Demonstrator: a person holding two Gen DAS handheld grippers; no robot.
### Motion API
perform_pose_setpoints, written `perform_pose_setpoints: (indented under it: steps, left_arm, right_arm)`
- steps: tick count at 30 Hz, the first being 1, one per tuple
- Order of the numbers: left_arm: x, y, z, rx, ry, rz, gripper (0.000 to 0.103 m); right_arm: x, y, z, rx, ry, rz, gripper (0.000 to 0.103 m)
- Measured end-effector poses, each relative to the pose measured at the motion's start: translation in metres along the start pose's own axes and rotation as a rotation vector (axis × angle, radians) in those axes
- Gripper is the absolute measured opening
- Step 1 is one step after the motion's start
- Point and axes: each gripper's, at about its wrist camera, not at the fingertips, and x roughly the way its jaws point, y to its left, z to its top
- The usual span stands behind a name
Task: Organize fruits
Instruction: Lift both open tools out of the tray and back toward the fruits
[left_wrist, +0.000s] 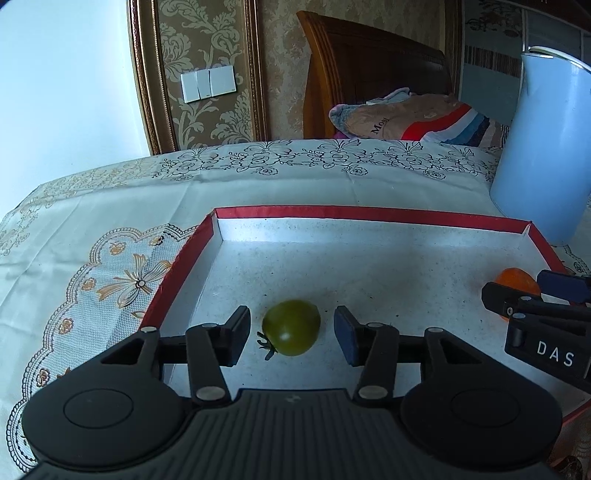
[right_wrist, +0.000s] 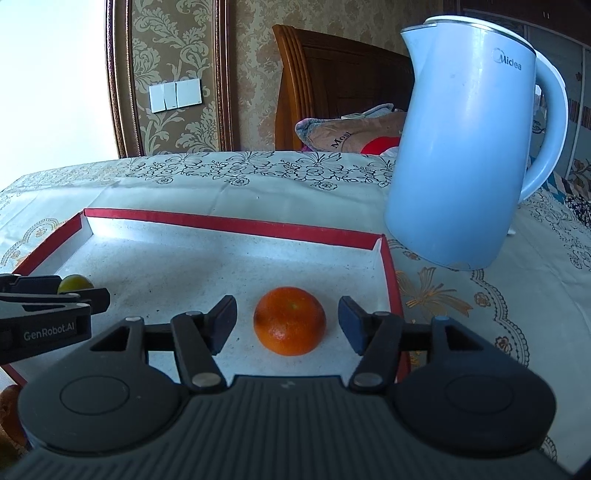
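Note:
A green tomato (left_wrist: 291, 327) lies on the white floor of a red-rimmed tray (left_wrist: 369, 213). My left gripper (left_wrist: 291, 338) is open, with its fingers on either side of the tomato and not touching it. An orange (right_wrist: 290, 320) lies in the same tray (right_wrist: 236, 223) near its right wall. My right gripper (right_wrist: 287, 323) is open, with its fingers apart on either side of the orange. The orange also shows in the left wrist view (left_wrist: 516, 282), partly hidden behind the right gripper (left_wrist: 532, 295). The tomato shows in the right wrist view (right_wrist: 75, 283) behind the left gripper (right_wrist: 55, 295).
A light blue electric kettle (right_wrist: 465, 155) stands on the embroidered tablecloth (right_wrist: 258, 184) just behind the tray's right corner; it also shows in the left wrist view (left_wrist: 546, 147). A wooden headboard and pillows lie beyond the table. Some orange fruit (right_wrist: 9, 410) shows at the lower left edge.

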Motion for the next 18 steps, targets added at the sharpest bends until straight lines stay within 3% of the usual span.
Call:
perform_pose_setpoints:
  steps: [6,10,12,18]
  left_arm:
    - [-0.008,-0.001,0.000,0.006,-0.033,0.000,0.053]
    - [-0.014,0.000,-0.001,-0.001,-0.053,0.005,0.058]
    - [-0.017,0.000,-0.002,0.002,-0.064,0.014,0.058]
    - [-0.031,0.004,-0.007,-0.010,-0.095,0.003,0.059]
  right_arm:
    - [-0.008,-0.003,0.001,0.020,-0.032,-0.007,0.077]
    - [-0.012,-0.004,0.000,0.027,-0.042,-0.001,0.077]
    - [-0.013,-0.004,-0.001,0.027,-0.043,0.000,0.084]
    - [-0.019,-0.005,-0.006,0.030,-0.052,-0.007,0.092]
